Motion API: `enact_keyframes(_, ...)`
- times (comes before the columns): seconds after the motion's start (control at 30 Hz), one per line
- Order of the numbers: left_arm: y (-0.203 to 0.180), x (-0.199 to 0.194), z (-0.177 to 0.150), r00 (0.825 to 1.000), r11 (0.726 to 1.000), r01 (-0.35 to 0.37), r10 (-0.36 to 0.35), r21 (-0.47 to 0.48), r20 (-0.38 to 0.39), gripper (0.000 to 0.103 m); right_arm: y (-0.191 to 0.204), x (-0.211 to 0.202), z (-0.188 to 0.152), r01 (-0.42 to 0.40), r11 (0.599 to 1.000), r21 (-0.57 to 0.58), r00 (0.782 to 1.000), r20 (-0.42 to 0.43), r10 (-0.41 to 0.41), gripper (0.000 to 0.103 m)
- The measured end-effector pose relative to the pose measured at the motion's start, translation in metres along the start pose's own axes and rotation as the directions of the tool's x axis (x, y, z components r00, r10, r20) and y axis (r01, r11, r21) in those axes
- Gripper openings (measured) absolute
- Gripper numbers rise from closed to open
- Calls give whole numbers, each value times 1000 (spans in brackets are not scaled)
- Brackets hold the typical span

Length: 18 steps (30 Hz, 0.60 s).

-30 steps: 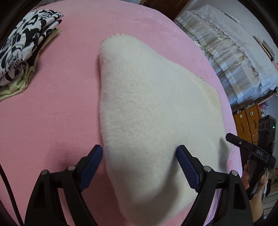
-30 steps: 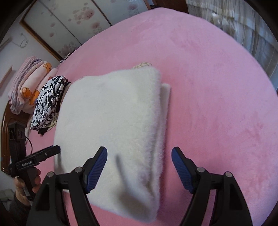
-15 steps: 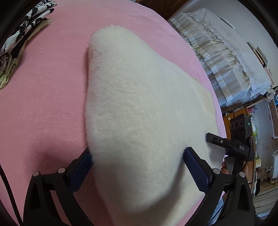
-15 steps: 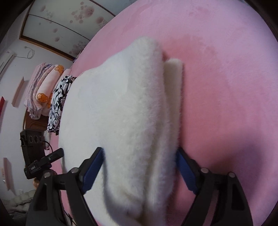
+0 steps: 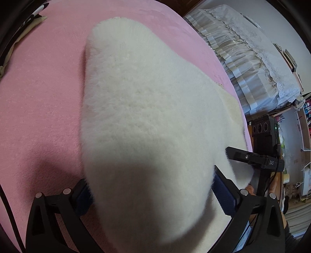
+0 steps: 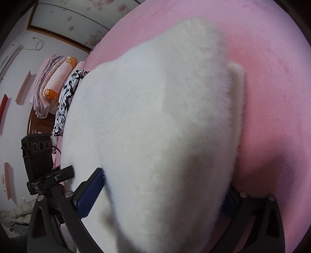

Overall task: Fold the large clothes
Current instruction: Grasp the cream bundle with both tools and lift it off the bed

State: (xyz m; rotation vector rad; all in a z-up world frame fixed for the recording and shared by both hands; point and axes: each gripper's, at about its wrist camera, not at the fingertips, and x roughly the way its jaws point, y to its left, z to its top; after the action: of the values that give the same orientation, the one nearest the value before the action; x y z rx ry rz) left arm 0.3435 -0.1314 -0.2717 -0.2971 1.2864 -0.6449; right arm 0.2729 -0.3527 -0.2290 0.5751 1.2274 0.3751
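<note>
Fleece garment (image 5: 147,120), white, folded: long axis runs away from both claws over pink bedspread (image 5: 38,101); near end between spread left gripper (image 5: 153,196) jaws; right gripper (image 6: 159,196) jaws opening around it.

fleece garment (image 5: 147,120): cream-white | bedspread (image 5: 42,109): pink | folded cloth (image 6: 65,101): black-and-white print | claw pads (image 6: 90,196): blue

The white fleece garment (image 5: 147,124) runs off the bottom edge of both wrist views, so its near end cannot be seen. It hides most of the left gripper's left pad (image 5: 84,196) and, at lower right, nearly all of the right gripper's right pad (image 6: 226,204). A black-and-white printed cloth (image 5: 37,10) is cut off at the upper left.
</note>
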Motion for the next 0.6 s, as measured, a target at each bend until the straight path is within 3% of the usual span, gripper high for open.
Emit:
enact_keyframes(0.33, -10, 9, 5, 999, 998, -51, 52, -21, 12, 102, 13, 1, 0, 55, 998, -15, 998, 42, -55, 97)
enact_keyframes(0.47, -20, 3, 3, 992, 993, -120, 120, -8, 46, 92, 18, -3, -1, 54, 998, -13, 997, 47, -54, 81)
enact_keyframes(0.53, -29, -3, 1, 986, 988, -156, 155, 14, 68, 82, 26, -8, -3, 79, 996, -32, 995, 55, -78, 73)
enact_keyframes(0.6, -41, -10, 0, 979, 981, -188, 184, 36, 89, 76, 35, -15, -6, 100, 994, -49, 993, 68, -97, 60)
